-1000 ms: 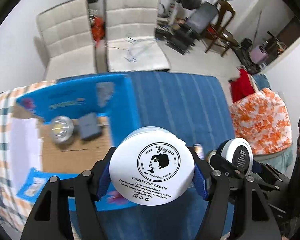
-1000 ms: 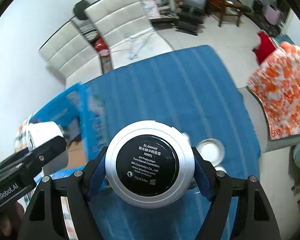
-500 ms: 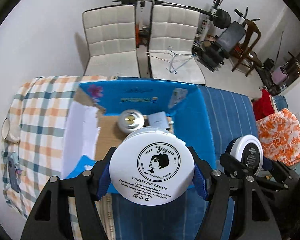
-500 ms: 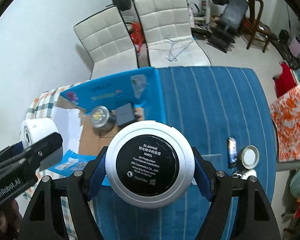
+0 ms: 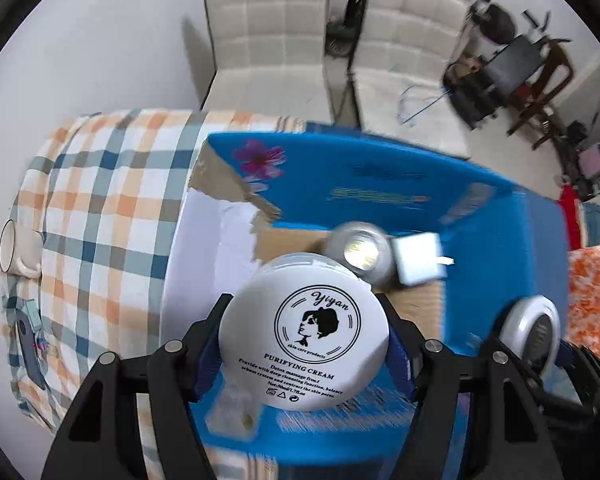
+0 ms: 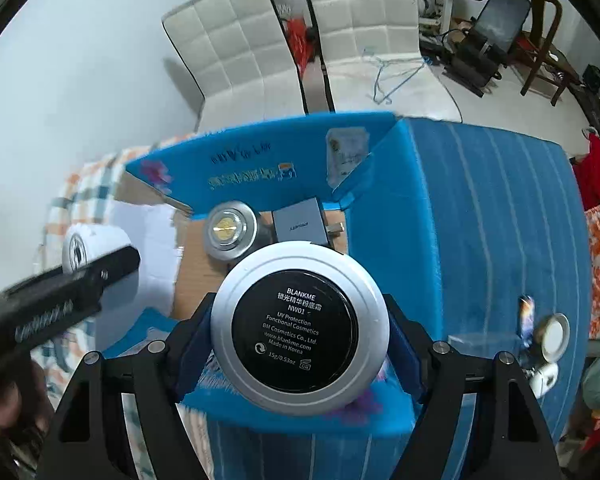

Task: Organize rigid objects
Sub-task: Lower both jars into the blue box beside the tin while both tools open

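We log two held items above the blue box [image 6: 384,208]: left gripper [image 5: 304,344] clamps a cream jar [image 5: 304,336]; right gripper [image 6: 300,332] clamps a compact [image 6: 300,328]. Inside the box: silver tin [image 6: 230,232], grey block [image 6: 300,224]

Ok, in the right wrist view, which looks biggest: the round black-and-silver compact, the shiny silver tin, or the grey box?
1. BLANKME compact, though it sits nearest the camera in the right gripper, so that exaggerates it.
2. Silver tin and grey box look about alike.

Glossy white plastic jar [image 5: 304,336]; shiny metal-looking tin [image 6: 229,235]; torn cardboard box [image 5: 380,196]; checked cloth [image 5: 96,208].
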{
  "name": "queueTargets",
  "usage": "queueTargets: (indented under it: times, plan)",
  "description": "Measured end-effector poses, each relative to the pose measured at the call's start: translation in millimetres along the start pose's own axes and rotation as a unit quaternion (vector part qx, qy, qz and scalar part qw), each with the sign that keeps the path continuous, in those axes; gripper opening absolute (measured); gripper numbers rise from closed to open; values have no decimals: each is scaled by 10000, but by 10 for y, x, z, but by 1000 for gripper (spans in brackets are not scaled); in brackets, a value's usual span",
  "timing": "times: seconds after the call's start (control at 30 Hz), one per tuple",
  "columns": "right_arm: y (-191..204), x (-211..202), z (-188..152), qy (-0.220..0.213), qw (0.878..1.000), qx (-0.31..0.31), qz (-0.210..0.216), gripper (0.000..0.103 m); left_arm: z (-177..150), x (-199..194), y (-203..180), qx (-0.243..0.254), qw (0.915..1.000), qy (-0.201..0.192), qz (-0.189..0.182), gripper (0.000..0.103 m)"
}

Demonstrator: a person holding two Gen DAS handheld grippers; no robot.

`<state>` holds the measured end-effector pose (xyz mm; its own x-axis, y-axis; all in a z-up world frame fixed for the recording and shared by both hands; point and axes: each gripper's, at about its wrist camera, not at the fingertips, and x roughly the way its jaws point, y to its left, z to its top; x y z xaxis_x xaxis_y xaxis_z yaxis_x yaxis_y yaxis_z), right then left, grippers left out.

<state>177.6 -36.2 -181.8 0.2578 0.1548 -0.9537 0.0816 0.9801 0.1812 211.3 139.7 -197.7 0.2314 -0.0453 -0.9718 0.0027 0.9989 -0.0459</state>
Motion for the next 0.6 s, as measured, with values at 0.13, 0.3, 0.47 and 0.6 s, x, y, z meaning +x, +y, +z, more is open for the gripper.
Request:
queueTargets:
  times: [0.13,0.3,0.47,0.6]
  plan:
    - [49,432,143,287,9993,-10,-242,79,236,442,84,76,9992,356,169,66]
    - [44,861,210,606,9969,17,-504,79,368,783,2,318,9970,628,312,66]
    - [15,1158,198,913,9937,56,-641,79,373,955,-67,442,9949,748,507,66]
    - [-44,1274,185,1011,9931,141,-581,79,343,1070,-36,304,9948,910,348,66]
